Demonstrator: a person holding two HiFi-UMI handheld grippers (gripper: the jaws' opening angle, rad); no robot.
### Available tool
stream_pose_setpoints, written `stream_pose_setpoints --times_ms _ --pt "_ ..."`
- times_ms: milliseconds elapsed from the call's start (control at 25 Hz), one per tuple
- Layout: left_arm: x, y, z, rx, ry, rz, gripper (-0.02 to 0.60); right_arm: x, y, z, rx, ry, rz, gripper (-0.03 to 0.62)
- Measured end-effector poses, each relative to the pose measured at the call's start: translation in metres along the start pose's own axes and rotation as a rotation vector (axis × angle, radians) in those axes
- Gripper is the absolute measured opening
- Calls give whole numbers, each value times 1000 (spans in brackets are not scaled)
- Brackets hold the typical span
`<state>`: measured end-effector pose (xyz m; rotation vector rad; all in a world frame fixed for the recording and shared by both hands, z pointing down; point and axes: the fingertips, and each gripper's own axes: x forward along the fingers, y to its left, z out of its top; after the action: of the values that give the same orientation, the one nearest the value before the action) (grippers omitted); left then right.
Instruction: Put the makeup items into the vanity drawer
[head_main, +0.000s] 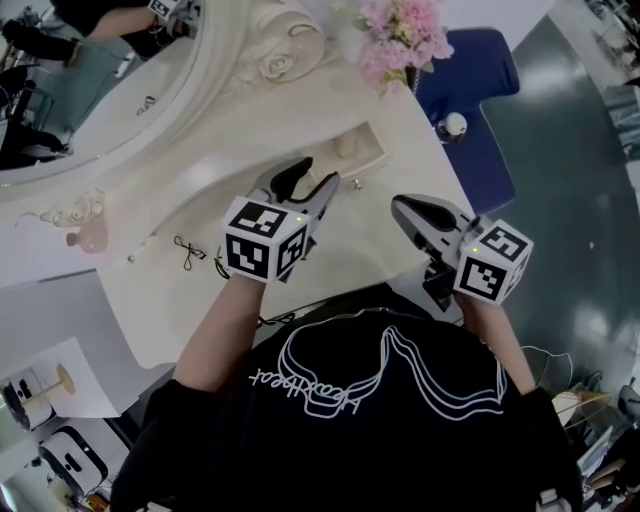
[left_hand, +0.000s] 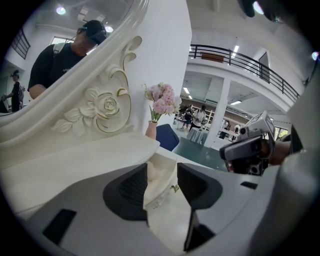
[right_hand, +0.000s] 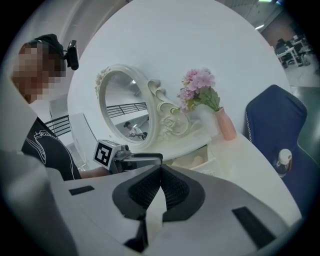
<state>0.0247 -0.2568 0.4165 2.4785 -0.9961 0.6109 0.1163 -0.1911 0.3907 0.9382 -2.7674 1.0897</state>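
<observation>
**While the drawer stands open, both grippers carry nothing**

Since the vanity drawer (head_main: 378, 146) is pulled out and a pale rounded item (head_main: 347, 146) lies inside it, the task looks partly done. What seems left sits on the cream tabletop (head_main: 250, 150) by the mirror's base: a pinkish bottle (head_main: 88, 236) and a small black looped piece (head_main: 188, 250). Whether either counts as makeup is a guess.

The left gripper (head_main: 318, 178) hangs over the tabletop with its jaws parted to a moderate gap. Nothing is between them, and its own view looks straight through the gap at the drawer. In the head view the drawer lies at 1 o'clock from it, near but apart. The pinkish bottle is well apart at 9 o'clock and the black piece at 8 o'clock.

The right gripper (head_main: 402, 207) has its jaws closed tip to tip on nothing. The drawer lies at about 11 o'clock from it.
</observation>
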Motion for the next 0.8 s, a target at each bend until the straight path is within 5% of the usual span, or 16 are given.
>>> stream_pose_setpoints --times_ms 480,800 --pt "-108 -46 7 -106 -177 -90 13 7 92 5 -122 -93 134 5" --pt "-183 -68 -1 -94 -262 -137 5 23 159 -10 -194 -83 197 5"
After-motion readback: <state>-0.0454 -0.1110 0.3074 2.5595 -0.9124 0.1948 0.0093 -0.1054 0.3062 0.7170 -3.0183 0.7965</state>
